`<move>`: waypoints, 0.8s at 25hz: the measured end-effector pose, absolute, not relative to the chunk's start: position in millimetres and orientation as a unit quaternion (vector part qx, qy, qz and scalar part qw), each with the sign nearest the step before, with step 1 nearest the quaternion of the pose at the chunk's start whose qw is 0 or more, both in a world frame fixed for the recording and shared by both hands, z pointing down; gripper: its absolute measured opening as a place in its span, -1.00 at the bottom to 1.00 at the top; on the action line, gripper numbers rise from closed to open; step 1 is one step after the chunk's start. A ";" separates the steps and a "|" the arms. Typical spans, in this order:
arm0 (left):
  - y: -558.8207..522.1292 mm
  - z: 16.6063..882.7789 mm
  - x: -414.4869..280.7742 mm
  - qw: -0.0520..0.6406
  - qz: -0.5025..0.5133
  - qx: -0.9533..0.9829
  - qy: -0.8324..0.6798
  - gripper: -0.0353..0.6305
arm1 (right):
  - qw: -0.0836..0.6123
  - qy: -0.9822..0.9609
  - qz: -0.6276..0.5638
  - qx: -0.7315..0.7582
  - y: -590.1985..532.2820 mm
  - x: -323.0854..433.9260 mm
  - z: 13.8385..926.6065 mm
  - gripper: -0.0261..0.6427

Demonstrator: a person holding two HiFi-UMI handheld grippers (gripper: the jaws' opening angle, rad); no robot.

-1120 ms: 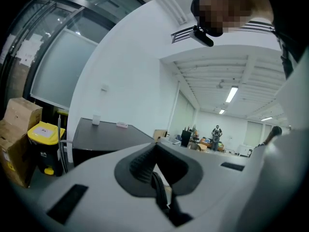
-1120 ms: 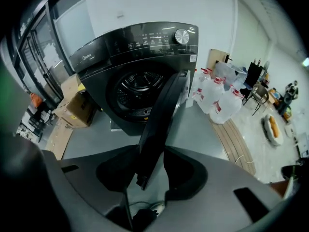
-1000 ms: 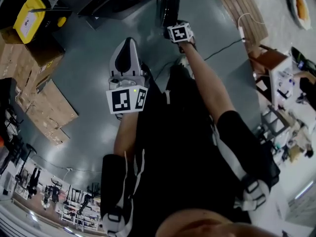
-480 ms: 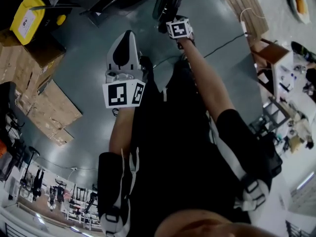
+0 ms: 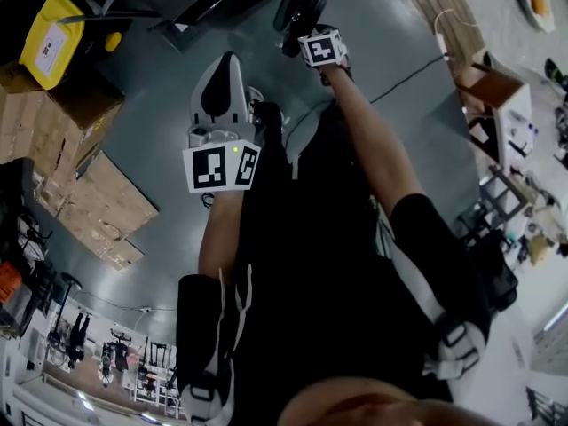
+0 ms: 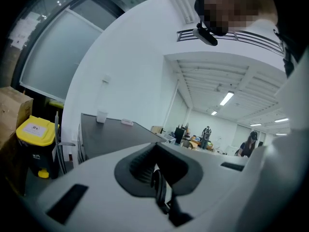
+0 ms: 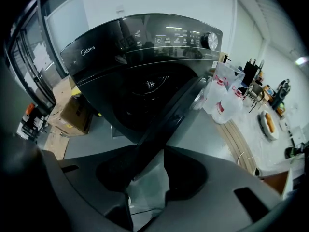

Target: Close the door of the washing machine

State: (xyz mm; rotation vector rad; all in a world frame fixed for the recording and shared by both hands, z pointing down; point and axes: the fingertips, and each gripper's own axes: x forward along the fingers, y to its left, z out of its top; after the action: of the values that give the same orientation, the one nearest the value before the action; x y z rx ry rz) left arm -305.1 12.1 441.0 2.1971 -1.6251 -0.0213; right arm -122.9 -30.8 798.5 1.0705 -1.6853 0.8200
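Door (image 7: 170,111): open, swung out from washing machine (image 7: 145,52) front, edge between right jaws
Right gripper (image 7: 145,170): jaws apart, astride door edge
Left gripper (image 6: 157,182): jaws together, empty, back from washing machine

A yellow-lidded bin (image 5: 51,35) stands beside stacked cardboard boxes (image 5: 93,198) on the grey floor (image 5: 151,122). Two pale jugs (image 7: 227,103) sit near a wooden strip (image 7: 241,146); beyond lies what may be a plate of food (image 7: 268,122).
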 end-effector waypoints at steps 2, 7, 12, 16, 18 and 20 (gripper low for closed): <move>12.2 442.4 -309.5 0.206 -0.008 0.792 -0.575 -0.88 | 0.470 -0.686 0.346 0.434 -27.5 -126.6 801.0 -0.45; 11.0 445.0 -322.1 0.207 -0.005 0.806 -0.554 -0.88 | 0.459 -0.690 0.354 0.433 -29.7 -134.2 803.6 -0.44; 10.7 448.4 -338.8 0.207 0.001 0.810 -0.548 -0.88 | 0.446 -0.704 0.320 0.451 -54.2 -140.6 798.2 -0.44; 15.0 451.7 -352.8 0.208 -0.001 0.806 -0.554 -0.88 | 0.451 -0.696 0.300 0.472 -64.1 -144.2 793.3 -0.44; 16.3 452.3 -357.1 0.203 -0.001 0.804 -0.558 -0.88 | 0.446 -0.697 0.304 0.472 -62.9 -148.1 794.4 -0.44; 12.0 452.8 -362.1 0.196 -0.001 0.804 -0.562 -0.88 | 0.436 -0.703 0.304 0.473 -66.0 -153.6 795.6 -0.44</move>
State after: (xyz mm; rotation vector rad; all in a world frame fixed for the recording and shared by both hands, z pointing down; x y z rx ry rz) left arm -362.1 12.0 452.8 2.2521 -1.5745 -0.0037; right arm -153.6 -66.0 795.6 1.1763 -1.7484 0.7576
